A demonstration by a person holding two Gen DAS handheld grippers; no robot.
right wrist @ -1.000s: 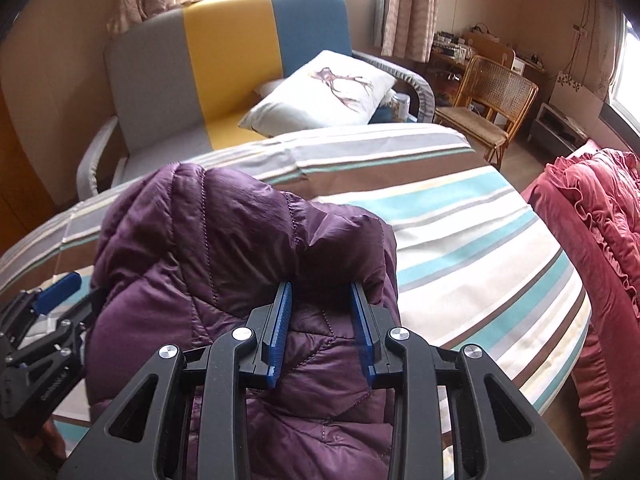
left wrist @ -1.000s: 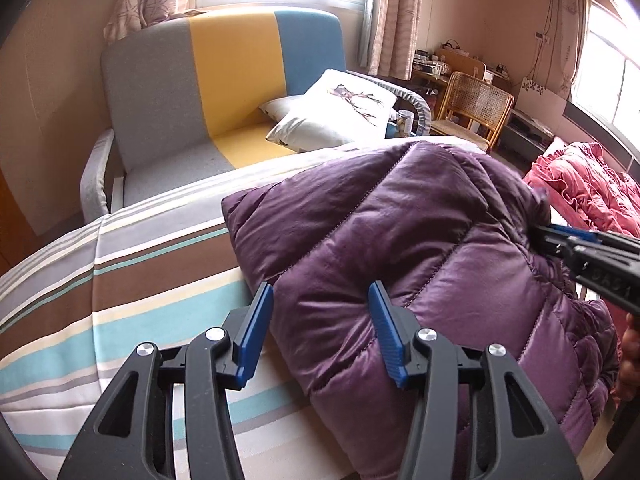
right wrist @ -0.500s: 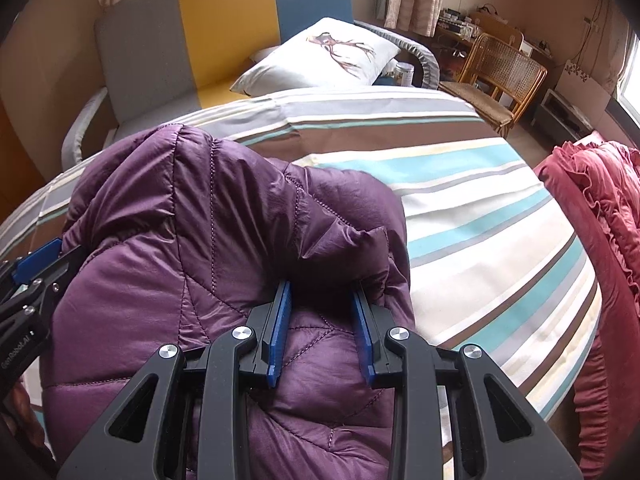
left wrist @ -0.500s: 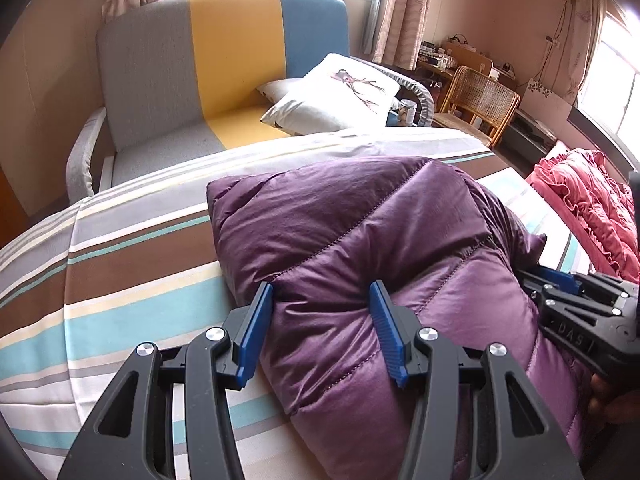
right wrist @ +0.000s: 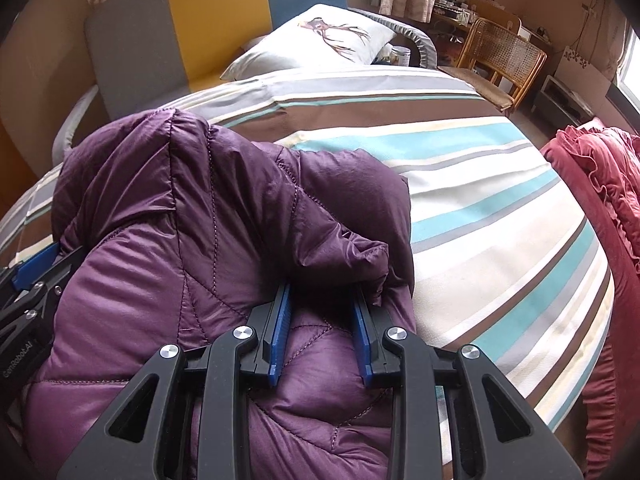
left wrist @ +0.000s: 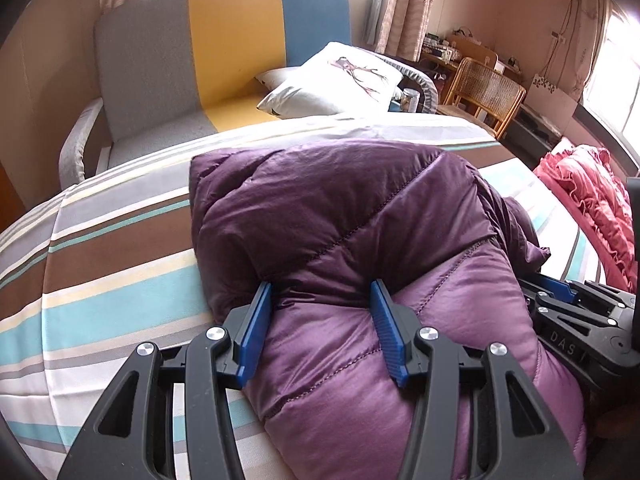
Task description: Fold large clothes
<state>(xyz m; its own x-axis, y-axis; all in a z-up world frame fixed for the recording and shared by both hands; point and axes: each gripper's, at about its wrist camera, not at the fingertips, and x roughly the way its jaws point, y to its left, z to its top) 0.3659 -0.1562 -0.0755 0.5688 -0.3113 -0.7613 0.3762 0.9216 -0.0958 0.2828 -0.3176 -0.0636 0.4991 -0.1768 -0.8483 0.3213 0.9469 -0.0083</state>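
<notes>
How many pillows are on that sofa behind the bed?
2 visible: a white printed pillow on the sofa seat, and a plainer pillow tucked partly beneath it. Others may be hidden behind the bed.

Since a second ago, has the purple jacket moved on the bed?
Yes. The purple jacket has come down: in the right wrist view its top edge overlapped the sofa, and now sits below it on the striped bedspread.

White letters "DAS" on the black body of the right gripper [left wrist: 576,322], seen from the left wrist, "GenRobot.AI" on the left gripper [right wrist: 30,292], seen from the right wrist
</notes>
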